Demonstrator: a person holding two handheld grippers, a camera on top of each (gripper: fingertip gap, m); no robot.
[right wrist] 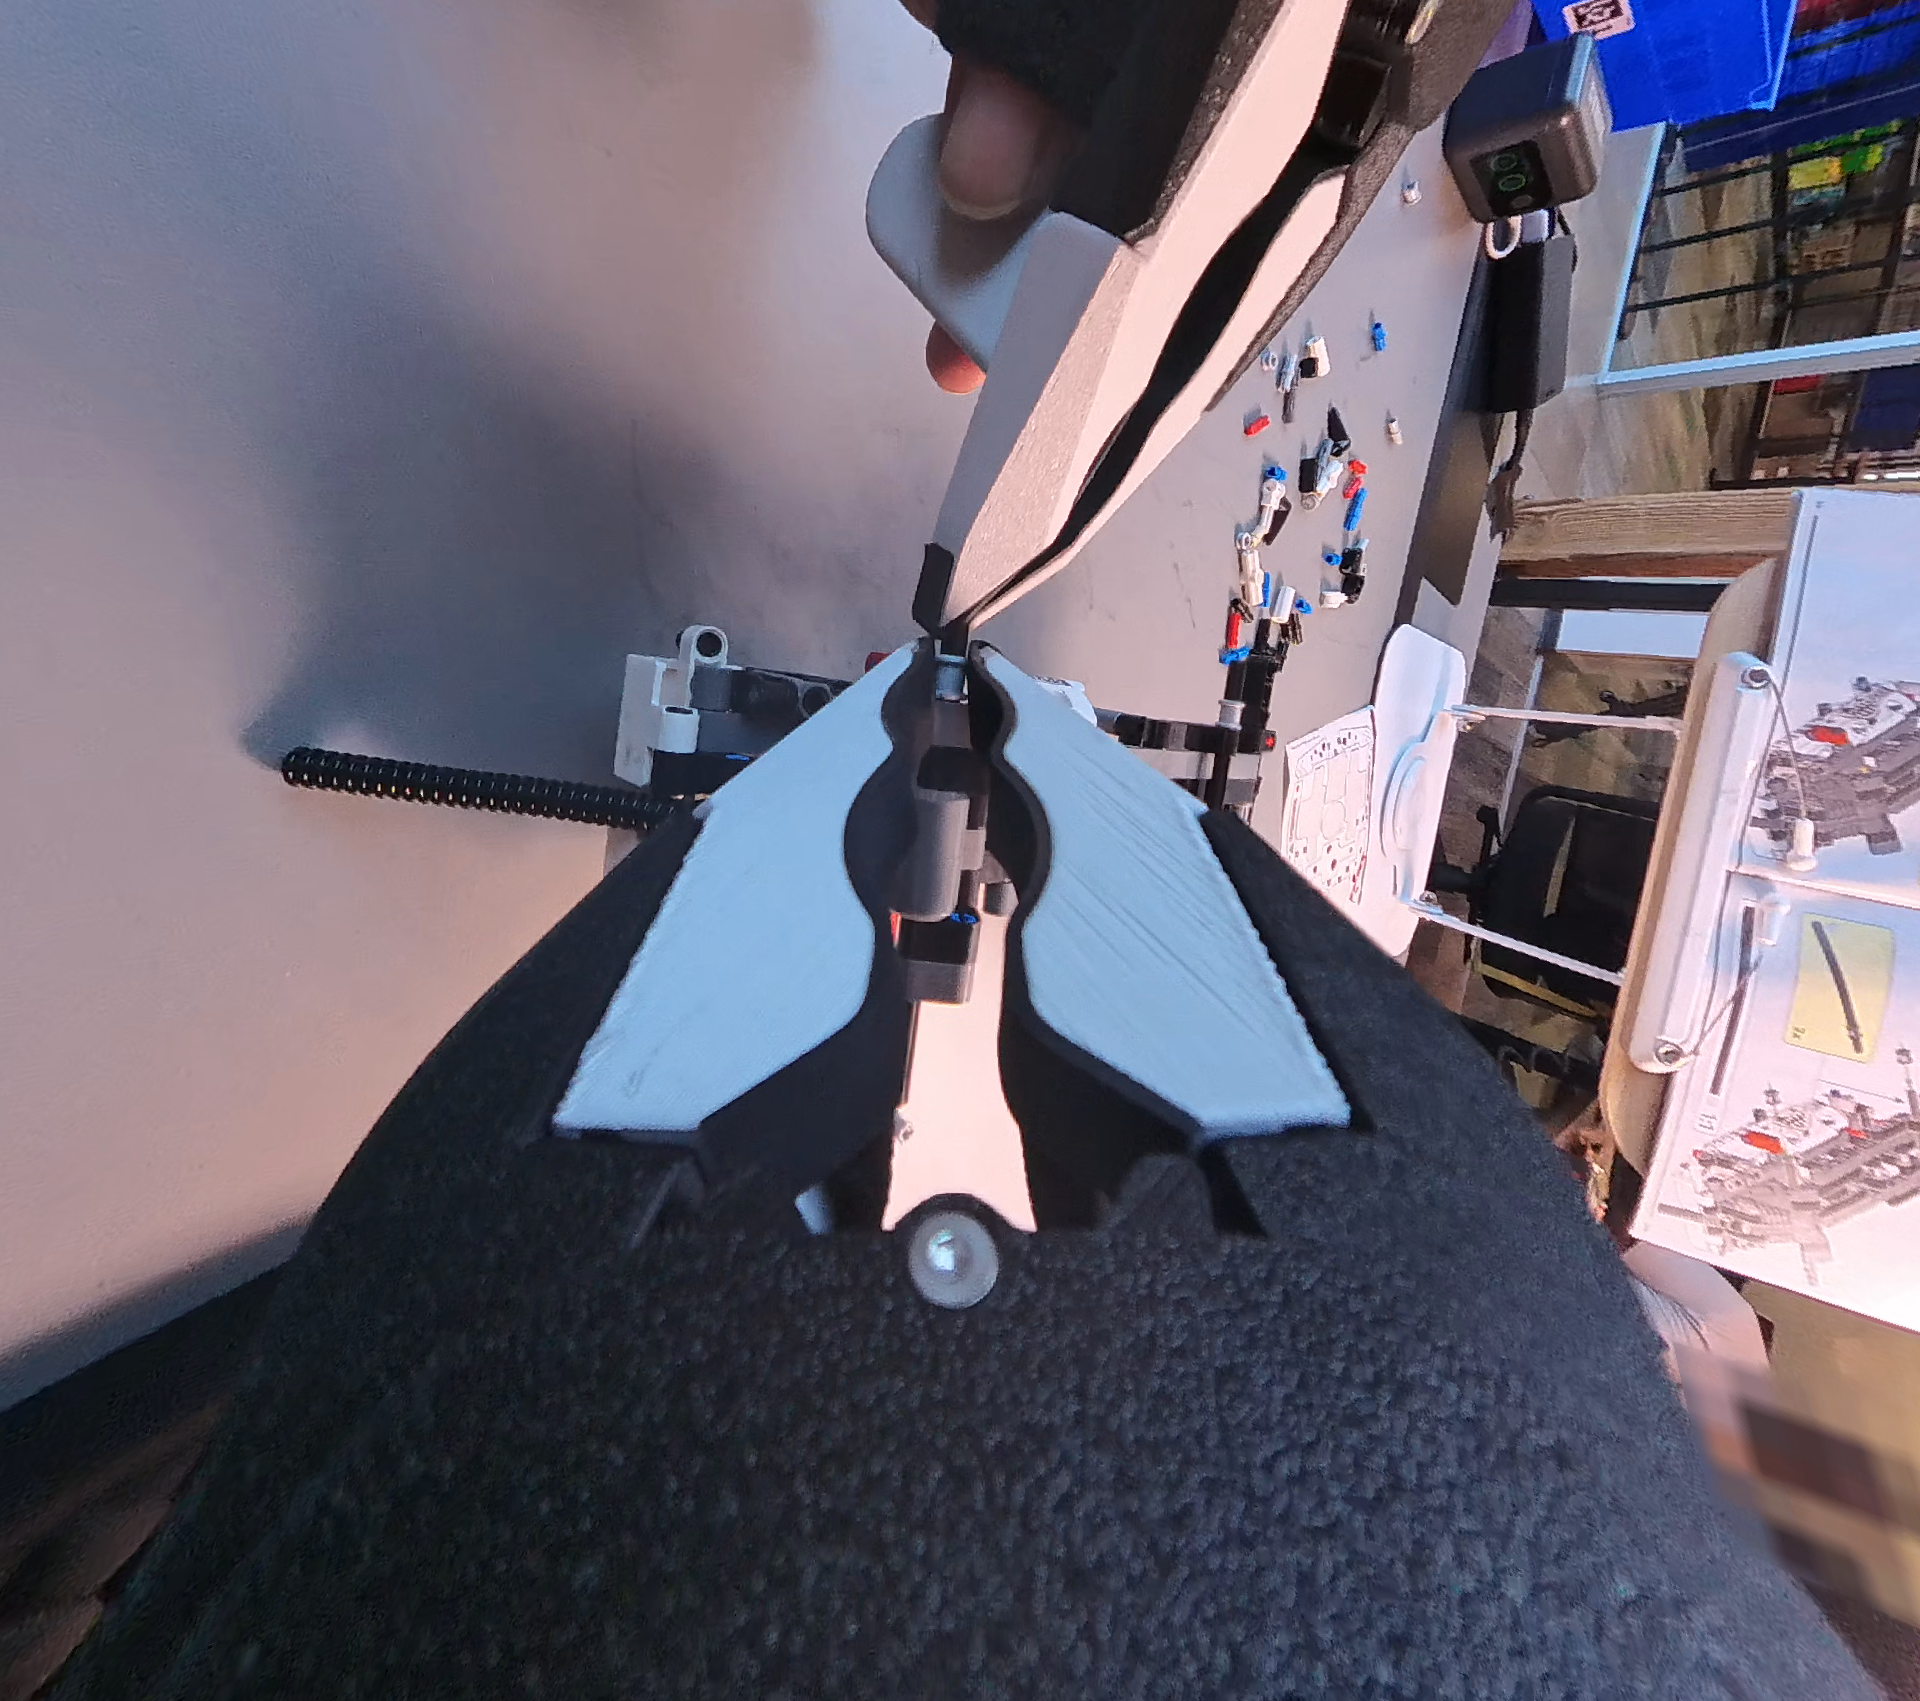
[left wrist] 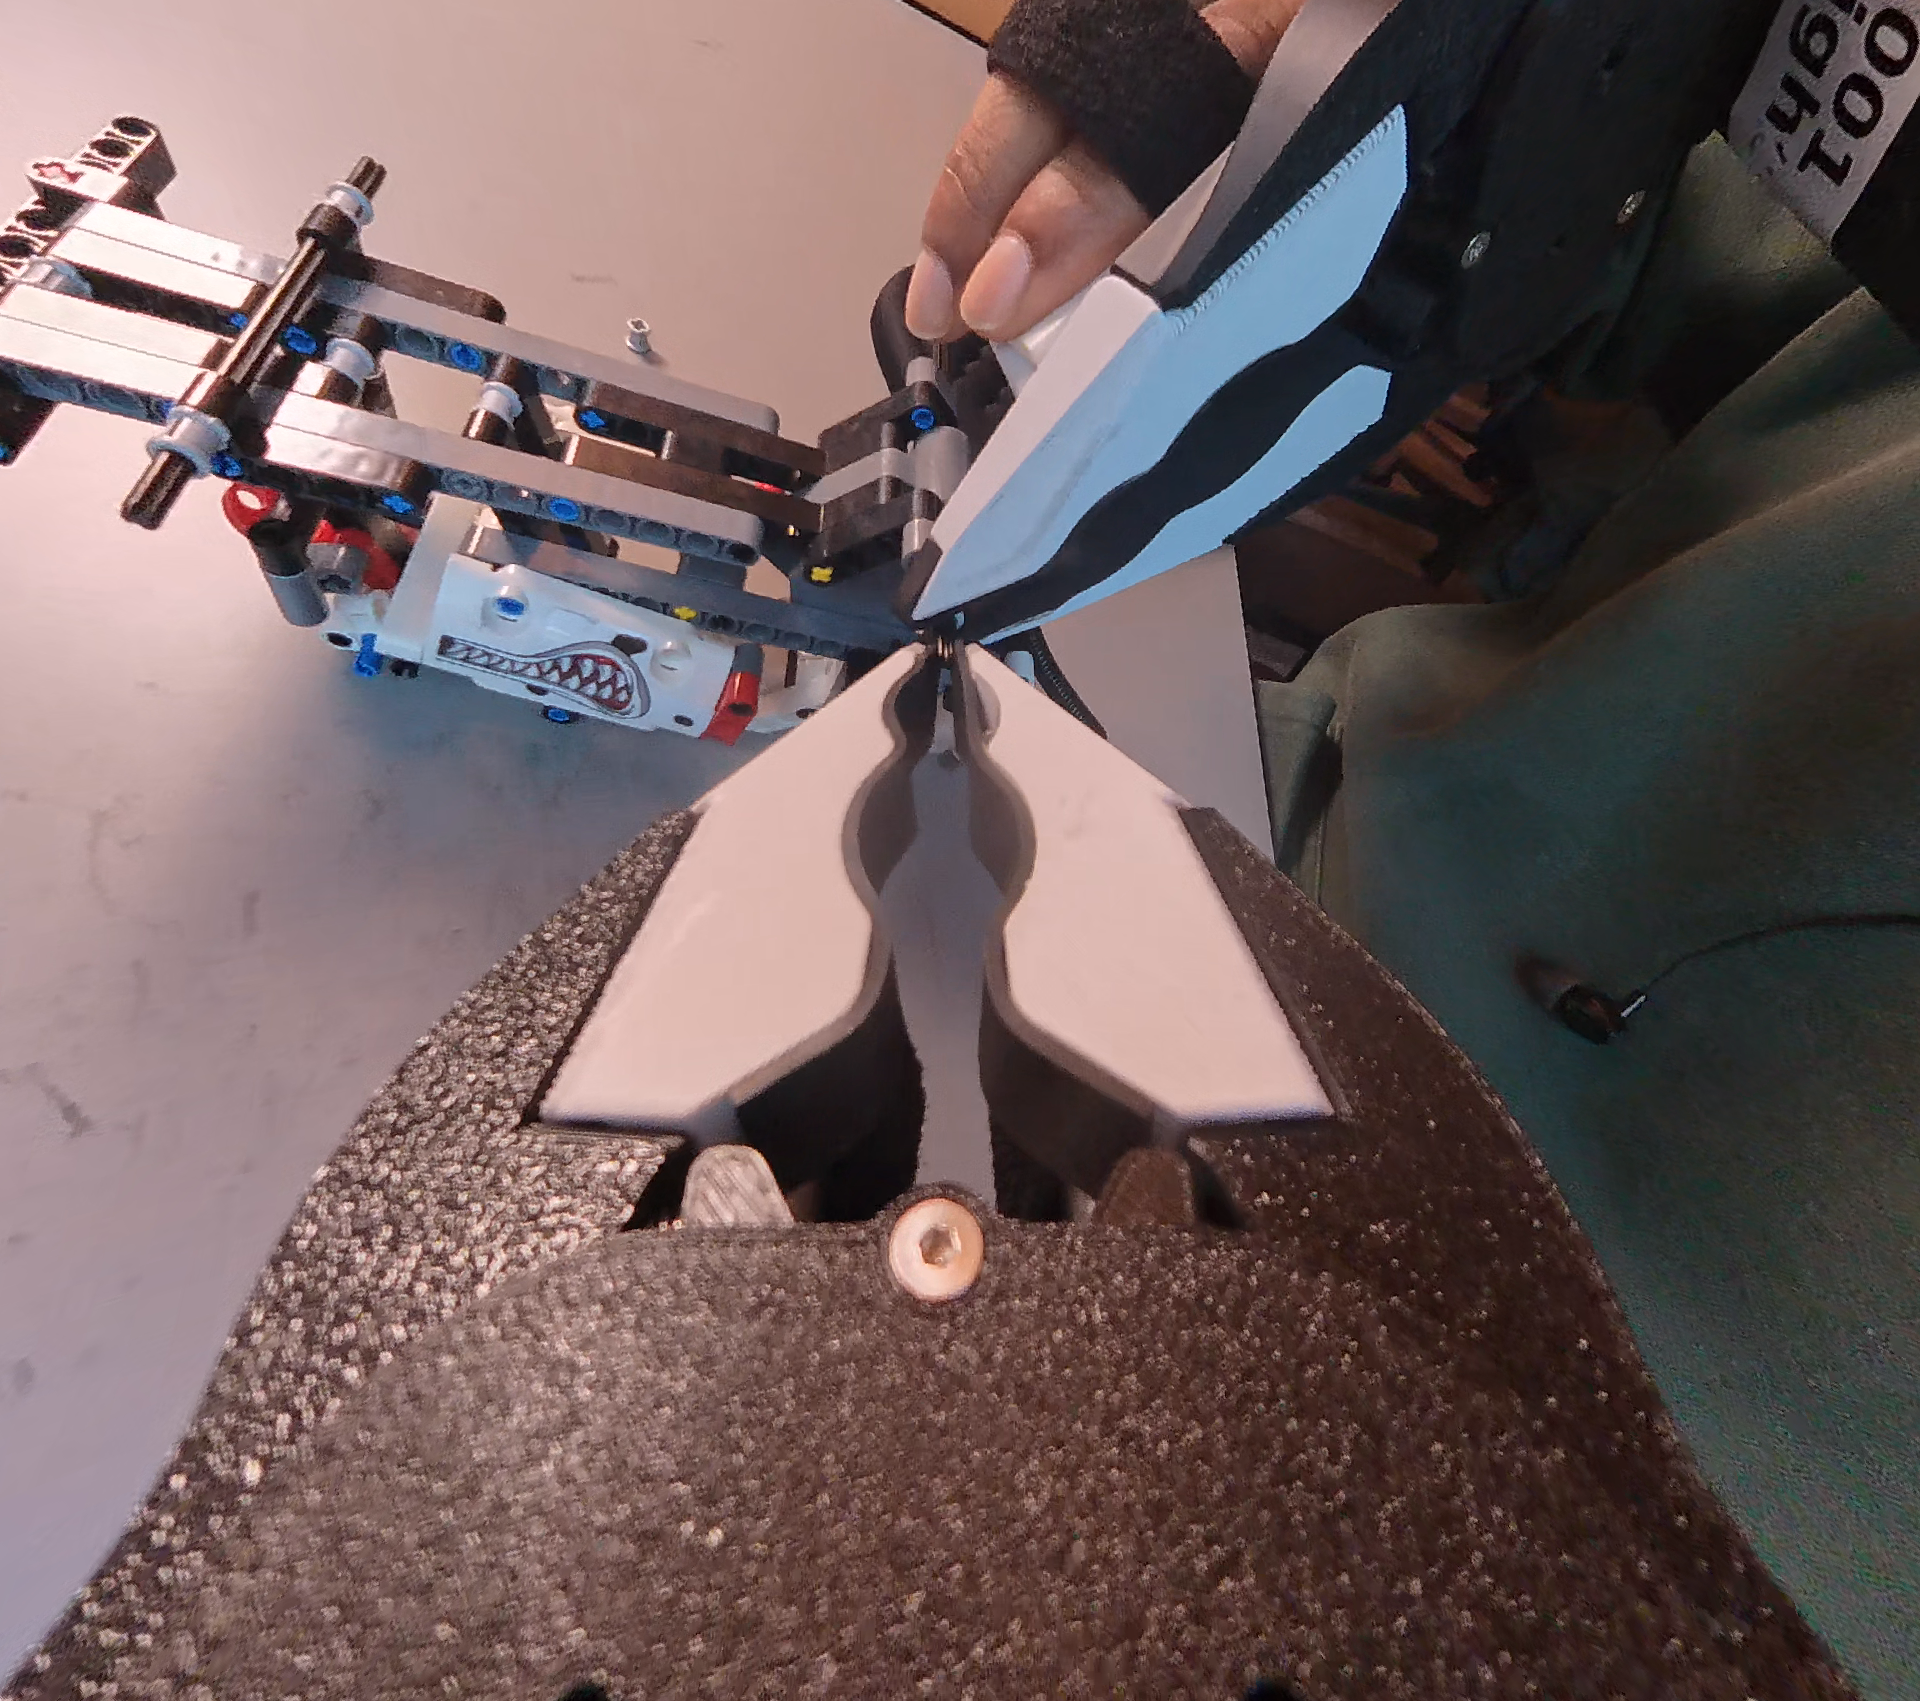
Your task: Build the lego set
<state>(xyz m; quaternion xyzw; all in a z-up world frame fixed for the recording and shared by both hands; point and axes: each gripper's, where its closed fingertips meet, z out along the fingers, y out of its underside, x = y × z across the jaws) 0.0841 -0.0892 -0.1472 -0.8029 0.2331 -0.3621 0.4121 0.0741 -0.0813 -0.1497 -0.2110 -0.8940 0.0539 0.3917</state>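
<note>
Near the table [left wrist: 520, 41] edge, both grippers pinch together at the helicopter model [left wrist: 499, 508]: left gripper [left wrist: 940, 659] should brace steadily while right gripper [right wrist: 940, 664], clamping a small grey bush [right wrist: 945, 677], presses it squarely home.

Glossy plastic model [left wrist: 540, 529] — matt table [left wrist: 520, 93].

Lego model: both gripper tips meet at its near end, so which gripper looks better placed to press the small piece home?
Probably the left gripper: its tips seem pinched on a small pin at the model. The right gripper is closed around a grey connector, likely bracing the build.
</note>
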